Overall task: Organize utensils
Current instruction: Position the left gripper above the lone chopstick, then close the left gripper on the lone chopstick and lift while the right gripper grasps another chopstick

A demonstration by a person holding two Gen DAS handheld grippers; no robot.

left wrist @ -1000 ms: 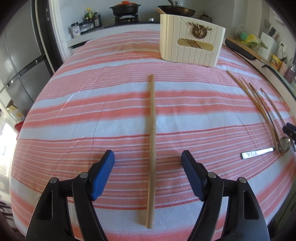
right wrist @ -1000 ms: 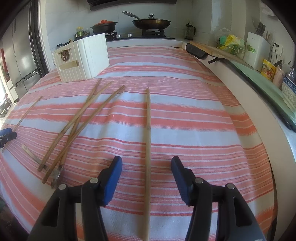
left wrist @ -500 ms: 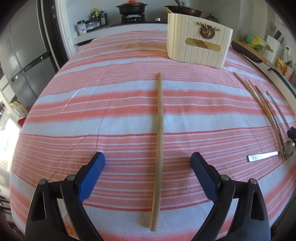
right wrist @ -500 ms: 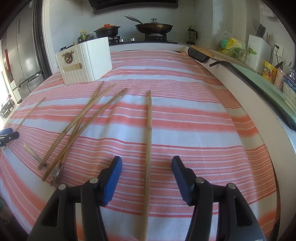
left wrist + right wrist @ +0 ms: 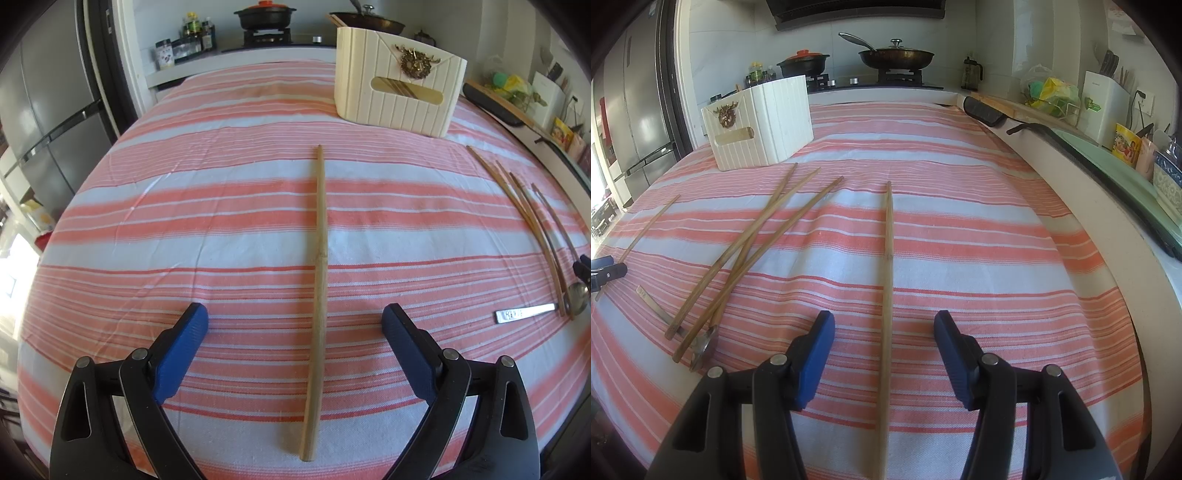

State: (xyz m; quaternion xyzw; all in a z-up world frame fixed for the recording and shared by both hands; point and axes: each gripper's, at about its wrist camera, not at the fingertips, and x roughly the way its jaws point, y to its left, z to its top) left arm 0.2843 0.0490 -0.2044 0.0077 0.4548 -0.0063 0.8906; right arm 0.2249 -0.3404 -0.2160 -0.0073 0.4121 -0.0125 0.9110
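A: Left claw (image 5: 294,314)?

B: Spread wide, jaws just been opening. Blue ribbed pads on black arms, touching nothing. Hovering over the cloth (image 5: 184,221).

A: Anything between the pads?

B: Left chopstick (image 5: 320,236). Flat on the cloth, clear of both pads, running straight away toward the box (image 5: 399,99). Slim pale bamboo, tapering to the far tip, faint node mark about midway.

A: Right claw (image 5: 885,320)?

B: Parted, though narrower than the left. Same blue pads, pinching nothing. Right chopstick (image 5: 888,258) lying loose between them, apart from each pad. Same bamboo, same taper, pointing toward the stove.

A: Cloth?

B: Woven, soft, slightly rumpled. Broad coral and white bands with thin stripes.

A: Box?

B: Cream, ribbed upright walls, rounded corners, open top. Oblong slot in the front, with thin wooden sticks visible through it. Brass-coloured ornament above the slot. Standing at the far end of the cloth, well apart from both claws.

A: Other utensils?

B: 3 loose chopsticks (image 5: 757,251) between the 2 claws, darker wood, crossing one another. Metal spoon (image 5: 701,347) at their near ends, shiny round bowl, flat handle stamped near its end.
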